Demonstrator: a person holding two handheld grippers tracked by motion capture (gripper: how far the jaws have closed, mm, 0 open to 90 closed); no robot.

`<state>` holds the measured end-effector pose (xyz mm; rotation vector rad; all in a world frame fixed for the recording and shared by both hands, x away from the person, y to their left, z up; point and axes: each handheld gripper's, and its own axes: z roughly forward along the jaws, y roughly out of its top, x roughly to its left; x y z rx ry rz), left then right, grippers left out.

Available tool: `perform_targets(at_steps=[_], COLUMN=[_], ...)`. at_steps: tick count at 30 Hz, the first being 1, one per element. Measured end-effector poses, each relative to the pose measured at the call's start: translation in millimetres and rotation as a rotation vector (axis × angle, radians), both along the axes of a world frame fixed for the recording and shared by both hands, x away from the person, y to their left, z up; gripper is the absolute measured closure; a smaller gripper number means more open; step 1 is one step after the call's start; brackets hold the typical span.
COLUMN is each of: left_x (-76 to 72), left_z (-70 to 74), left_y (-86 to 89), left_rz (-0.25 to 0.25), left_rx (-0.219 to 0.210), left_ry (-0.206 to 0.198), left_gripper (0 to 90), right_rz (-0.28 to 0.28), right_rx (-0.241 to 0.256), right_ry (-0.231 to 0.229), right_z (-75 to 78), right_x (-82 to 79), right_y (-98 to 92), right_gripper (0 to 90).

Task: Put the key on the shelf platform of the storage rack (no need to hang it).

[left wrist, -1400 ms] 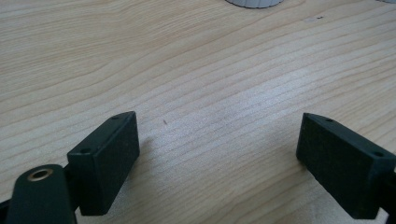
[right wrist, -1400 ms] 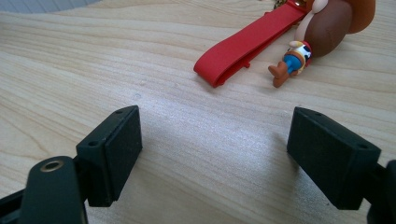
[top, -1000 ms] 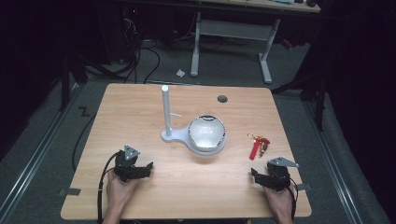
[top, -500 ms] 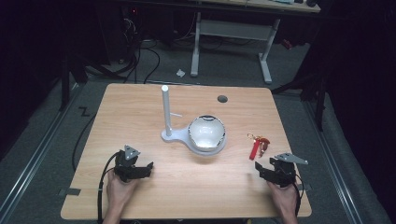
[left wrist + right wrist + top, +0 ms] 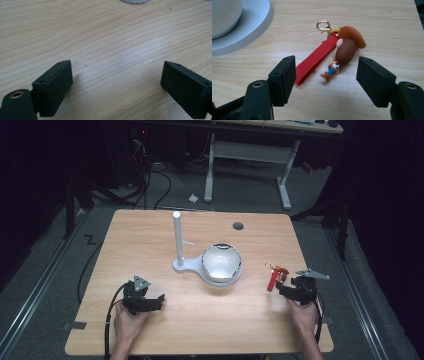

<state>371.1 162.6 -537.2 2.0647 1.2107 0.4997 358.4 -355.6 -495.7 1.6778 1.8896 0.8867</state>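
Right tool [image 5: 325, 75] over the right front part of the table [image 5: 150, 240], jaws spread wide, nothing held. Keychain [image 5: 332, 53] flat on the wood just ahead of the jaws and between their lines: red strap [image 5: 315, 60] running aslant toward the left-hand jaw, its lower end close beside that jaw, contact not clear; small figure [image 5: 344, 50] with brown hat alongside the strap; gold clasp [image 5: 322, 25] at the far end. Neither jaw closed on the keychain.

Same right tool [image 5: 282, 287] in the high view near the right edge, held by the right hand [image 5: 302, 312], with the keychain [image 5: 275, 276] just beyond its tip.

Left tool [image 5: 116, 82] low over bare wood, jaws likewise wide apart, nothing between them. In the high view, left tool [image 5: 150, 301] at the left front of the table, held by the left hand [image 5: 127, 322], well apart from the keychain.

White stand [image 5: 190, 265] near the table's middle: upright post [image 5: 177, 237] on a flat base, with a rounded glass-like bowl [image 5: 221, 261] on its right part. Edge of the white base [image 5: 249, 25] at the upper left of the right gripper view, near the keychain but apart from it. Small dark round hole [image 5: 238, 226] in the tabletop farther back.
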Motion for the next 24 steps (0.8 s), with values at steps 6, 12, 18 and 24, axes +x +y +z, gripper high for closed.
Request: perform_targets(at_steps=[6,12,18,24], left_x=[0.2,0.2,0.2,0.2], left_z=[-0.1,-0.1,0.0,0.0], left_y=[-0.4,-0.4,-0.4,-0.5], left_rz=[-0.004,-0.004,-0.003,-0.003], left_rx=[0.001,0.0,0.001,0.001], left_ry=[0.001,0.001,0.003,0.003], left_gripper=[9.7,9.6,9.6,9.6], right_rz=[-0.016,-0.028,-0.046,-0.062], right_rx=[0.016,0.003,-0.007,0.002], right_ry=[0.031,0.043,0.089,0.116], right_z=[-4.1,-5.0,-10.5,-16.9], right_x=[13.4,25.2,40.1,45.8], right_y=[-3.8,-3.1,0.9,-0.4], right_gripper=[30.4,28.7,24.4,24.6])
